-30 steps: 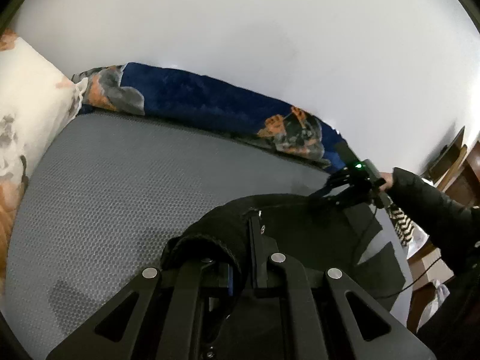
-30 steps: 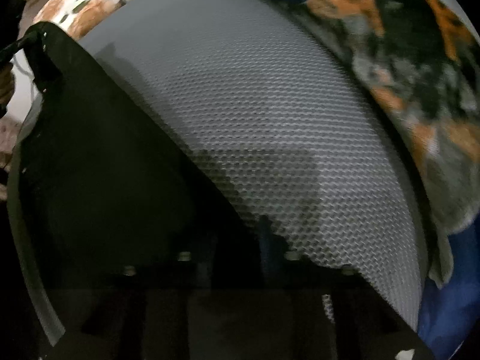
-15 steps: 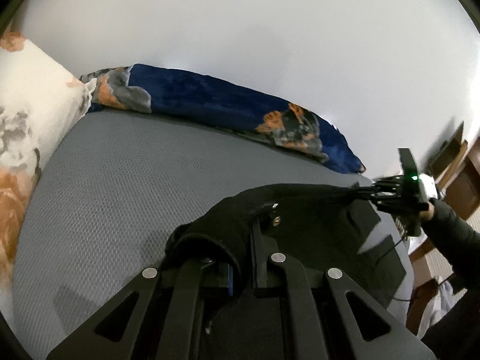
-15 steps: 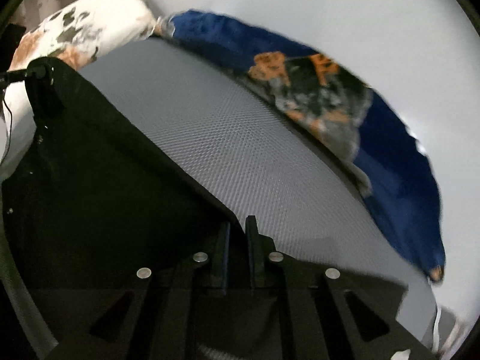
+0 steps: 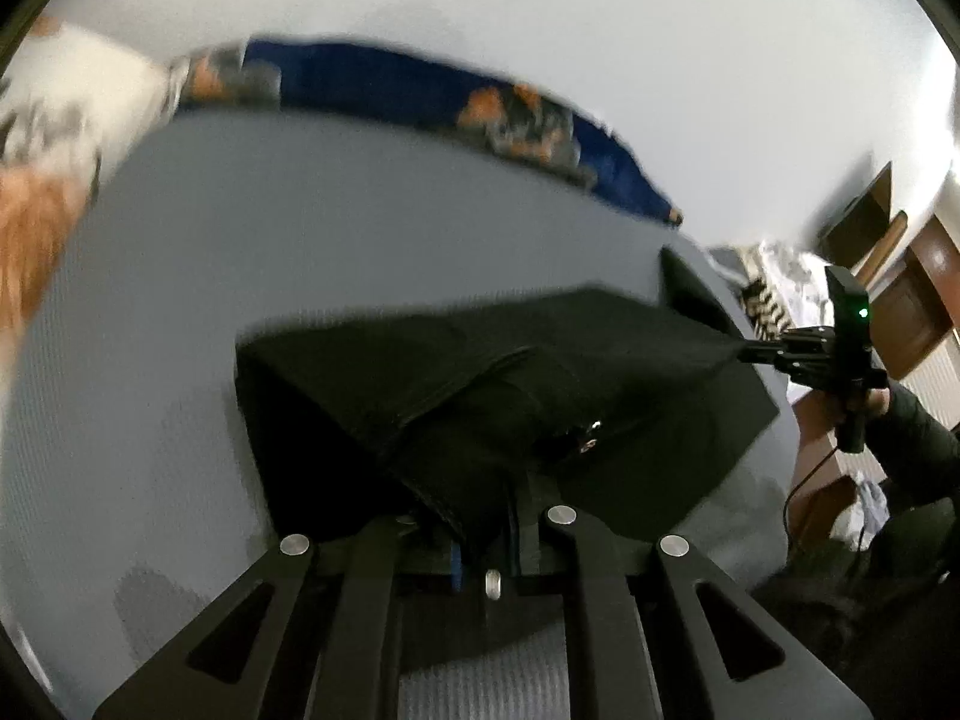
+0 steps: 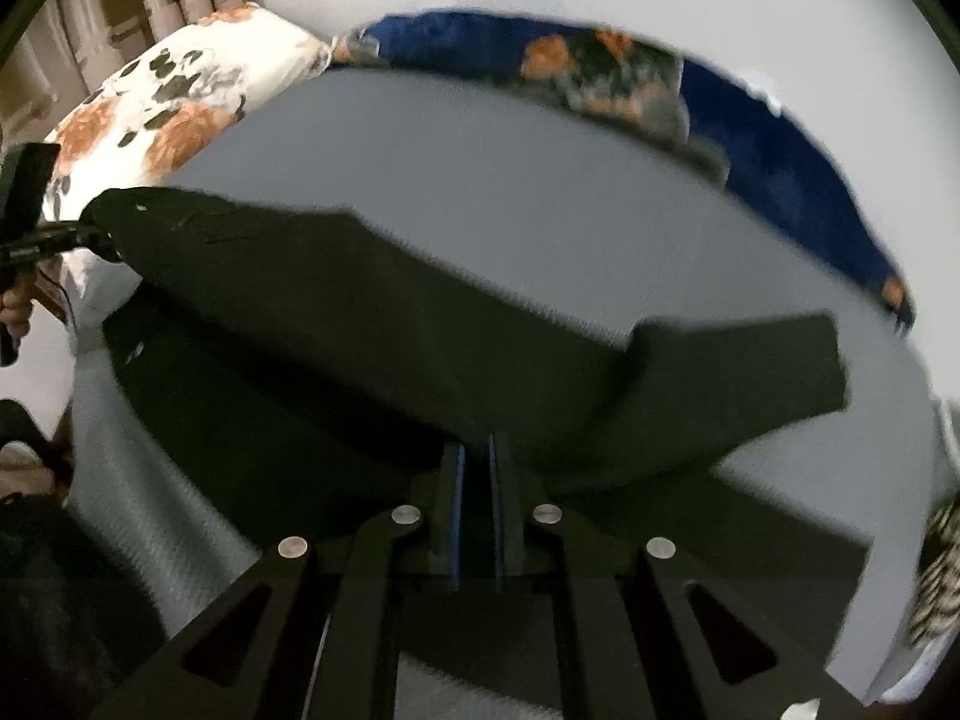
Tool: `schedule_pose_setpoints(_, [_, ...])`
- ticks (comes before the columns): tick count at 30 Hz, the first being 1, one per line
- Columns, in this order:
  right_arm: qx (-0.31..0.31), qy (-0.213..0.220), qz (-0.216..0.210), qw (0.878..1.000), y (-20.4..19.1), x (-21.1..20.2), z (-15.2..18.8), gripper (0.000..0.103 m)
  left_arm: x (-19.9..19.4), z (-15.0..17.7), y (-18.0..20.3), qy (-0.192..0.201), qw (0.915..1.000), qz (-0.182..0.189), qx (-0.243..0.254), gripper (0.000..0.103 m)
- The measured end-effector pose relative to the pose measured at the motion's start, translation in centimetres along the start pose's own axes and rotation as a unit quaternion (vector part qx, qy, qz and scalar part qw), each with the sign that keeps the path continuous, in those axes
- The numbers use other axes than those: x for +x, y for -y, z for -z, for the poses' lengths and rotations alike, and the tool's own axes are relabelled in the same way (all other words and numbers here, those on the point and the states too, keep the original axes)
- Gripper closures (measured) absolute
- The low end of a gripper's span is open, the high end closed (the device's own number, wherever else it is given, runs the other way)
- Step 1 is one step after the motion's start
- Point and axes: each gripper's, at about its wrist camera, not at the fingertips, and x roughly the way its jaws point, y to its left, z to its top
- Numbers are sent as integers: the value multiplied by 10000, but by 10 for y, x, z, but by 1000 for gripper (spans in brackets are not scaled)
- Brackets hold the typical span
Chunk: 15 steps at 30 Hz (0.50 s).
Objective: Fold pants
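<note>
Both views are dim and evenly lit, with no single light source in sight. Motion blur smears the blue blanket and the floral pillow in the left view, and softens the edges of the black pants in the right. Fisheye bending curves the grey mattress, and dark vignetting fills the corners. The pants read as near-featureless black. A soft shadow lies on the mattress beneath them.

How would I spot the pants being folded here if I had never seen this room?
Find the wide grey bed, with a blue flowered blanket along the wall behind it and a white flowered pillow at one end. The pants are the only plain black cloth there, stretched above the bed between two handheld tools.
</note>
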Motion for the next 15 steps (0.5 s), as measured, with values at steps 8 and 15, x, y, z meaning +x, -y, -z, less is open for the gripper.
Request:
schedule_pose_setpoints(8, [358,-472,-239,9980,-18,44,53,99,40,39,2,-1039,9921,-695,-50,88])
schedule_pose_setpoints(15, [407,-576,-215,9973,-24,66,58,99,37,40,6,-1061,9895,-929,-328,78])
